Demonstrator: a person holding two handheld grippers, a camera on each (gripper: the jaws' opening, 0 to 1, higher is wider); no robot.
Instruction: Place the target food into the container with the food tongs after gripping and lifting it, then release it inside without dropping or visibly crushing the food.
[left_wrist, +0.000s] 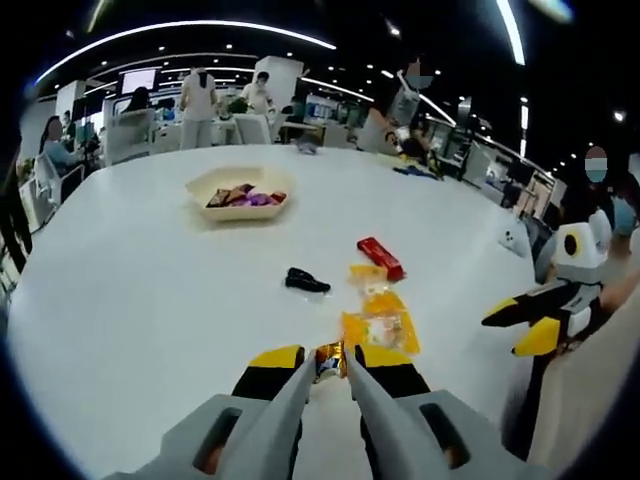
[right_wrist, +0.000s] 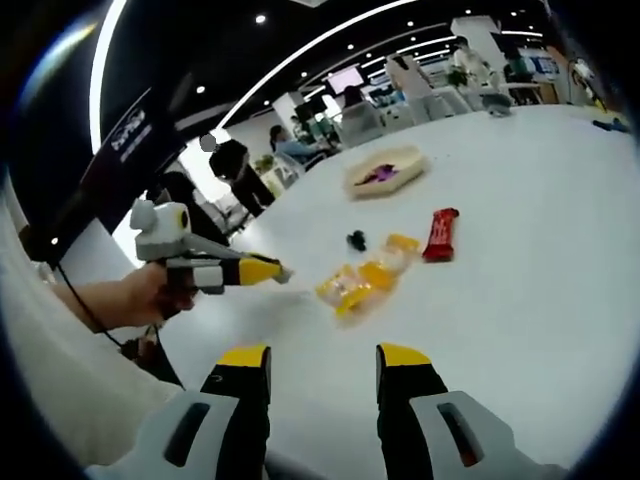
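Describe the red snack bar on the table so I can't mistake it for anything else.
On the white table, find the beige tray of snacks, then come back toward the grippers to the loose wrappers. The red snack bar lies beyond the yellow packets, beside the small black item; it is the sole red, long, narrow wrapper.

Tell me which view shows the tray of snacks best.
The left gripper view: the tray sits nearly face-on beyond the left tool, with its wrapped snacks distinguishable. In the right gripper view the tray is smaller and tilted, its contents a purple smudge.
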